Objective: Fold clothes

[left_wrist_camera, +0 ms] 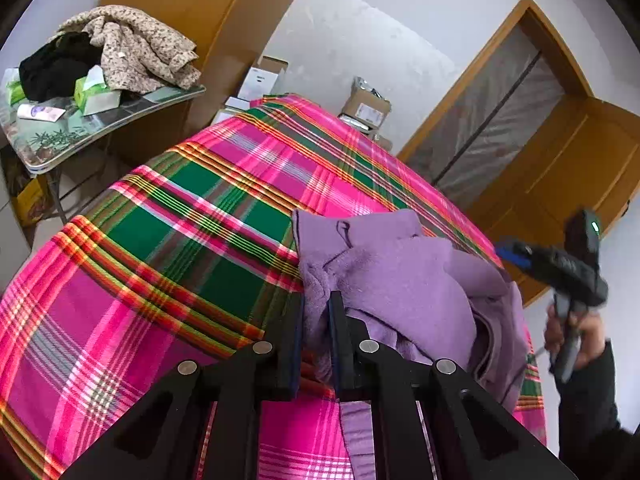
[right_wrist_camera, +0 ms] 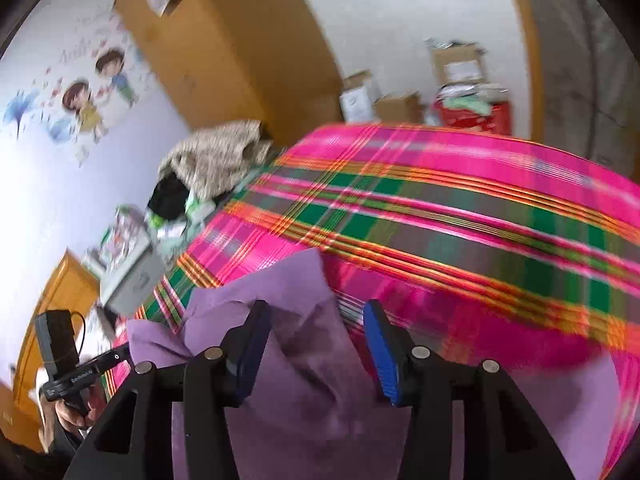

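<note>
**Left gripper pinning one edge, right gripper let go: mid-fold on the purple garment**

My left gripper [left_wrist_camera: 316, 312] is nearly closed, its jaws pinching a bunched fold of the purple garment [left_wrist_camera: 400, 280] at that garment's left edge. I judge this a real grip: the cloth rises straight up between the pads. My right gripper [right_wrist_camera: 316, 344] stands wide open; its blue pads [right_wrist_camera: 382, 354] are well apart and press on nothing, though purple cloth lies below and between them. In the left wrist view that gripper hangs in the air off the right side of the bed, held by a hand [left_wrist_camera: 572, 332], clear of the fabric.

The garment sits crumpled on the near right part of the bed, on the pink and green plaid bedspread [left_wrist_camera: 160, 240], with layers heaped over one another instead of lying flat. The right wrist view is blurred, so I cannot read its edges there.

Further off to the left, a side bench [left_wrist_camera: 80, 136] carries a heap of other clothes [left_wrist_camera: 132, 52]; cardboard boxes [left_wrist_camera: 364, 110] stand beyond the far end of the bed.

I judge the fold is only partly made. Next I need the open gripper to find a free corner or hem on the right side and close on it, while the left keeps its hold, so the cloth can be drawn flat.
</note>
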`<state>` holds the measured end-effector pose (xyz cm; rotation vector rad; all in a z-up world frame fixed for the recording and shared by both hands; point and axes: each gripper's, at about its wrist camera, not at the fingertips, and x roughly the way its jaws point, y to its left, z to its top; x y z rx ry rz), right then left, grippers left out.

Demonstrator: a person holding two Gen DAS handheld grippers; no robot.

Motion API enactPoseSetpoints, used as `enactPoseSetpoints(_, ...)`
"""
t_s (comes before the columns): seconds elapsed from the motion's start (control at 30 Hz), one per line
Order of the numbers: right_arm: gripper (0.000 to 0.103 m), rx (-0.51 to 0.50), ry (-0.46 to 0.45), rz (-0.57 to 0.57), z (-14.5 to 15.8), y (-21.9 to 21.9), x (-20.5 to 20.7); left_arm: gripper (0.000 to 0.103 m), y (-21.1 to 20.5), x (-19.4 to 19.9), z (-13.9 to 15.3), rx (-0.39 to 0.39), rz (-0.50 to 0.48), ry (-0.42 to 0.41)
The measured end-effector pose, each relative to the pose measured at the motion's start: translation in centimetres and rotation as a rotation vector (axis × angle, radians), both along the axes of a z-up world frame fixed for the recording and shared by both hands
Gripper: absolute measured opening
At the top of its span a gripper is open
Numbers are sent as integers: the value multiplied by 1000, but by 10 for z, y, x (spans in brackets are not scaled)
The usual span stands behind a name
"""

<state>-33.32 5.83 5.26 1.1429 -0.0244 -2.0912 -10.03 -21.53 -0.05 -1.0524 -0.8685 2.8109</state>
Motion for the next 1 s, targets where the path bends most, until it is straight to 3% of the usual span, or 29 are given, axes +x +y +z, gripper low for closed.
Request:
enactPoseSetpoints(0.17,49,149,-68,107,-41,-56,-30,11,1,-4,-3,-2,-12,-12)
enactPoseSetpoints(0.33,47,176,-78,136,-59,-74,-36,12,2,-5,-4,-11,-19,-17)
enactPoseSetpoints(0.37,42,184,-74,143,-60,-76,-35,12,2,-5,-4,-11,-20,-17)
enactPoseSetpoints(0.4,13,192,-61,148,-59,-77,-33,11,2,-6,-5,-11,-22,-19)
enactPoseSetpoints(0.43,3,200,-46,152,-58,-79,-31,12,2,-6,-5,-11,-23,-20)
enactPoseSetpoints(0.47,3,192,-27,135,-53,-74,-31,12,2,-7,-5,-11,-24,-22)
enactPoseSetpoints(0.63,3,127,69,17,-19,-38,-34,12,2,-7,-6,-12,-24,-23)
enactPoseSetpoints(0.83,3,134,168,-378,13,69,-53,12,2,-6,-4,-16,-16,-20)
enactPoseSetpoints(0.9,3,154,166,-499,15,107,-55,12,2,-4,-3,-15,-10,-19)
enactPoseSetpoints(1.0,4,186,132,-565,9,133,-50,12,3,-2,-1,-14,0,-19)
